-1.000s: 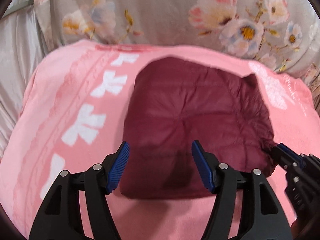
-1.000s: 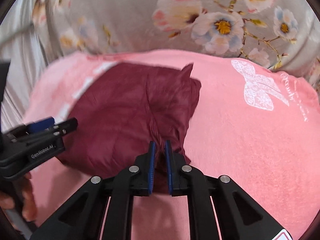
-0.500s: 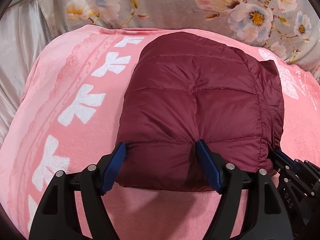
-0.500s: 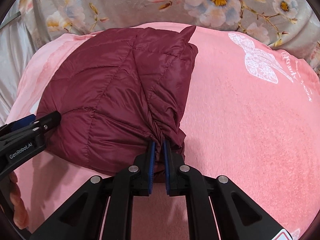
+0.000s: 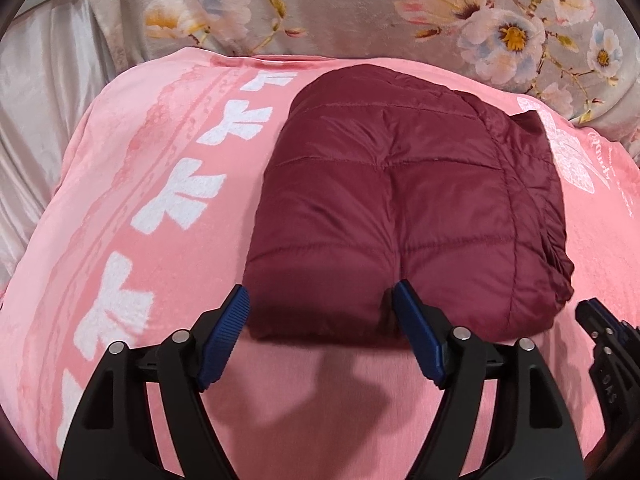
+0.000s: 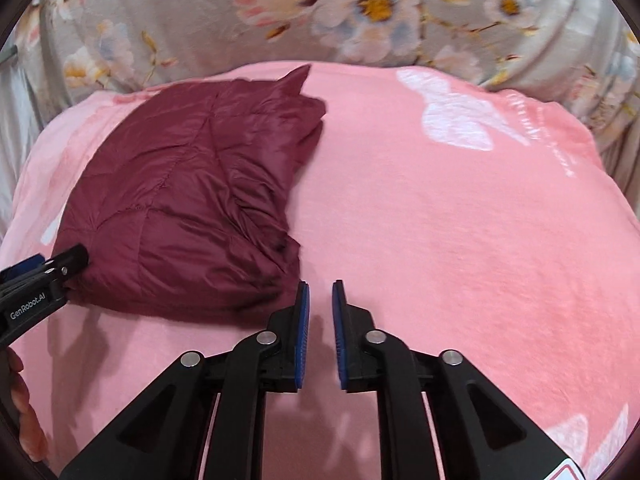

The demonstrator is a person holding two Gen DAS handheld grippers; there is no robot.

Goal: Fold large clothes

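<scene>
A maroon quilted puffer jacket (image 5: 404, 208) lies folded into a compact bundle on a pink blanket (image 5: 168, 280). It also shows in the right wrist view (image 6: 188, 208), left of centre. My left gripper (image 5: 322, 312) is wide open and empty, its fingertips at the bundle's near edge. My right gripper (image 6: 320, 304) is slightly open and empty, just right of the bundle's near right corner, over bare blanket. The right gripper's tip shows in the left wrist view (image 5: 600, 320). The left gripper shows at the left edge of the right wrist view (image 6: 44, 276).
The pink blanket (image 6: 460, 240) has white bow prints and covers the bed. A grey floral cover (image 5: 360, 12) rises behind it, also in the right wrist view (image 6: 320, 12). Silvery fabric (image 5: 36, 92) hangs at the far left. A hand (image 6: 24, 420) holds the left gripper.
My right gripper has let go of the jacket's corner, opened a little and moved right off it. My left gripper has drawn back slightly. The jacket has settled flat.
</scene>
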